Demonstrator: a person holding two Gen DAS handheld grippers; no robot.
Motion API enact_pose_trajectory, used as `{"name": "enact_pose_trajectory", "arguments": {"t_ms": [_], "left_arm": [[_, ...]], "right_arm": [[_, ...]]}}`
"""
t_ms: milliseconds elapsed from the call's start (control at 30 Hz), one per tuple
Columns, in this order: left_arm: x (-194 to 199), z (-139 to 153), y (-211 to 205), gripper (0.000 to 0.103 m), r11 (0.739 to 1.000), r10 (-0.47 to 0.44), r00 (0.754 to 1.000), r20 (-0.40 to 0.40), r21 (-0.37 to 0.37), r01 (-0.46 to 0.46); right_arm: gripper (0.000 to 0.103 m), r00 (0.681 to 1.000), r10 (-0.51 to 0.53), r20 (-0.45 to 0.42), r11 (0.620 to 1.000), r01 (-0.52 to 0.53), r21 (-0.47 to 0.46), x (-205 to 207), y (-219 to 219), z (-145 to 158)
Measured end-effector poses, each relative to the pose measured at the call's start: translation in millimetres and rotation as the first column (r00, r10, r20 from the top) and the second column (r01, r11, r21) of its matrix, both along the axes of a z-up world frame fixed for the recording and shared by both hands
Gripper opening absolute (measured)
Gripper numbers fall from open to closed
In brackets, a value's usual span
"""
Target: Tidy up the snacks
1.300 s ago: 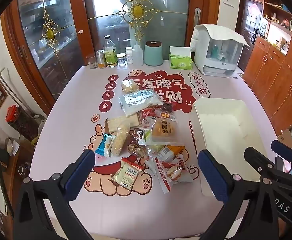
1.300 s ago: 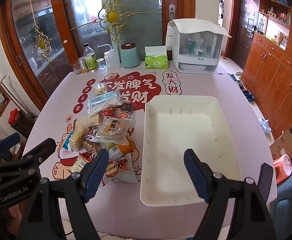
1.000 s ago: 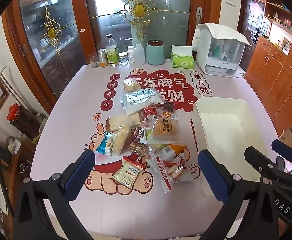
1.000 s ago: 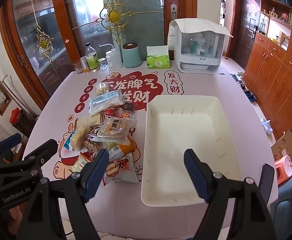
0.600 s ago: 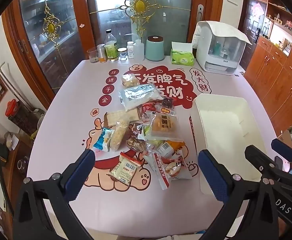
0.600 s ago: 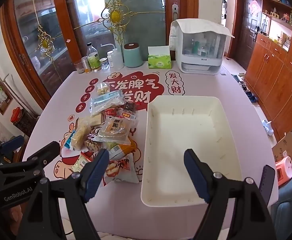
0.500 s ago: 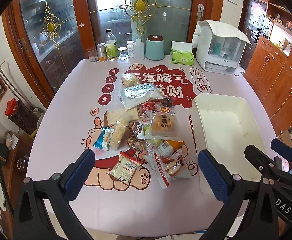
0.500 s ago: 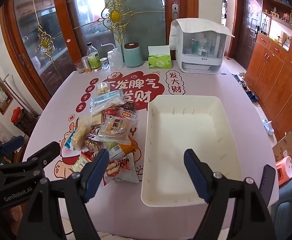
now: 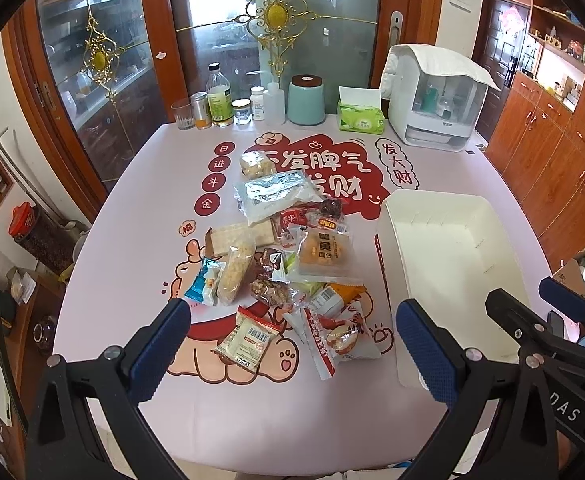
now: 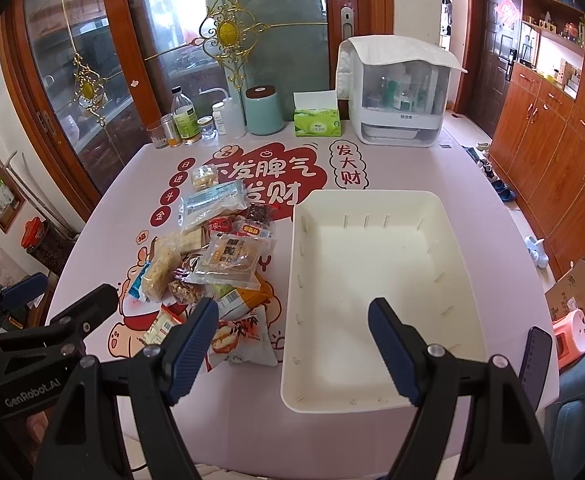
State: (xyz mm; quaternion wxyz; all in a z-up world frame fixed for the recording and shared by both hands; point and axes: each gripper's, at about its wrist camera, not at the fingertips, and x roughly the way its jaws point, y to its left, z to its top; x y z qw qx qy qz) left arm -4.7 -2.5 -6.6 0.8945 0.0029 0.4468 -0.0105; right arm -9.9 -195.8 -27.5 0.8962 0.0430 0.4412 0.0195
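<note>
A: Start at the left. What are the left tongs (image 9: 292, 344) doing?

B: Spread wide, nothing between the blue pads, hanging above the near edge of the pink tabletop (image 9: 140, 208). Framed between them is a barcode packet (image 9: 248, 338), and at about two o'clock from it a red-and-white bun wrapper (image 9: 342, 340).

A: And the rest of the snack pile (image 9: 284, 248)?

B: It lies loose on the cartoon print, left of the white bin (image 9: 448, 248). At the pile's eight o'clock sits a blue-ended packet (image 9: 205, 282), touching a long pale puffed bar (image 9: 234, 272) on its right. The yolk-cake pack (image 9: 324, 254) lies on top, towards the bin side. At twelve o'clock lies a silvery foil bag (image 9: 276, 194), and beyond it a small clear bag of pale biscuits (image 9: 257, 163), slightly apart.

A: Anything in the bin?

B: From the right wrist view the white bin (image 10: 384, 272) shows only its bare floor and slotted walls. Its left wall stands just beside the pile, not touching any wrapper that I can make out.

A: The right tongs (image 10: 292, 344)?

B: Released as well, pads parted, gripping nothing. They hover over the bin's near left corner; the left pad overlaps the bun wrapper (image 10: 240, 340) in view.

A: And at the far edge?

B: Left to right: a glass (image 9: 182, 114), bottles (image 9: 220, 100), a mint canister (image 9: 306, 100), a green tissue box (image 9: 361, 118), and a white covered appliance (image 9: 436, 104) at one o'clock.
</note>
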Motion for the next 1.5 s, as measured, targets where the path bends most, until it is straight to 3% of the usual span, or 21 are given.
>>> {"name": "enact_pose_trajectory", "arguments": {"t_ms": [1500], "left_arm": [[-8.8,2.8,22.1,0.102,1.0,0.009,1.0,-0.023,0.013,-0.008]], "right_arm": [[0.078,1.0,0.018,-0.013,1.0,-0.018,0.023,-10.8,15.3,2.8]]}}
